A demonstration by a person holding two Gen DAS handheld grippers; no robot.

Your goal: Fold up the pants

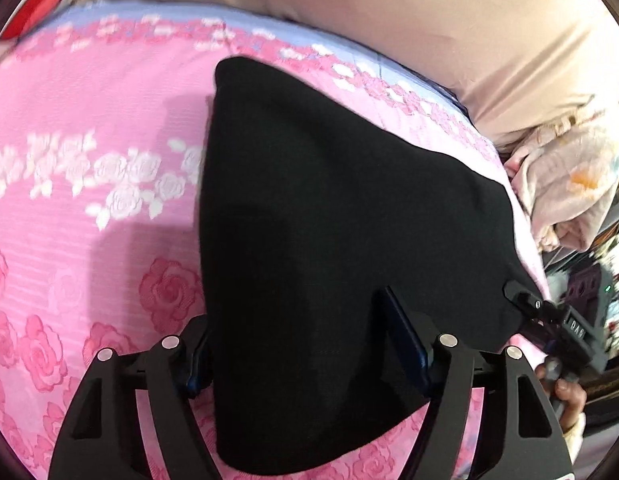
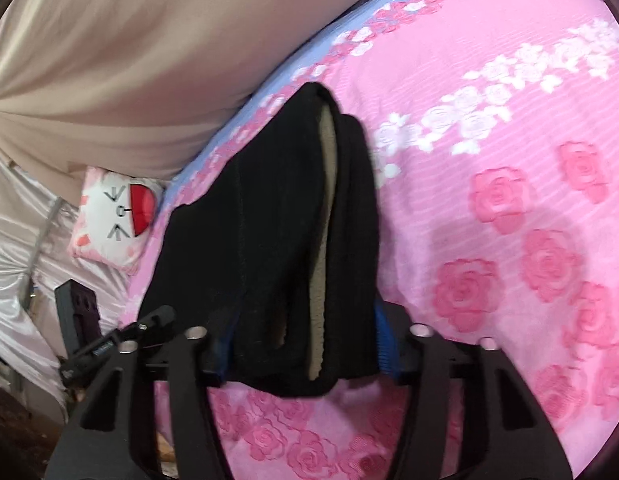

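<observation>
The left gripper [image 1: 297,344] straddles the near edge of the black pants [image 1: 329,220], one finger over the cloth and one at its side, and whether they pinch I cannot tell. The right gripper [image 2: 305,344] grasps the bunched end of the pants [image 2: 269,240], blue pads pressing both sides. The pants lie folded on the pink bedspread [image 1: 89,120], a beige curtain [image 1: 429,20] behind.

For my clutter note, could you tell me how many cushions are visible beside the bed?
1: a white cushion with a cartoon face and a red patch, off the bed's far left edge in the right wrist view. Others may be hidden.
</observation>
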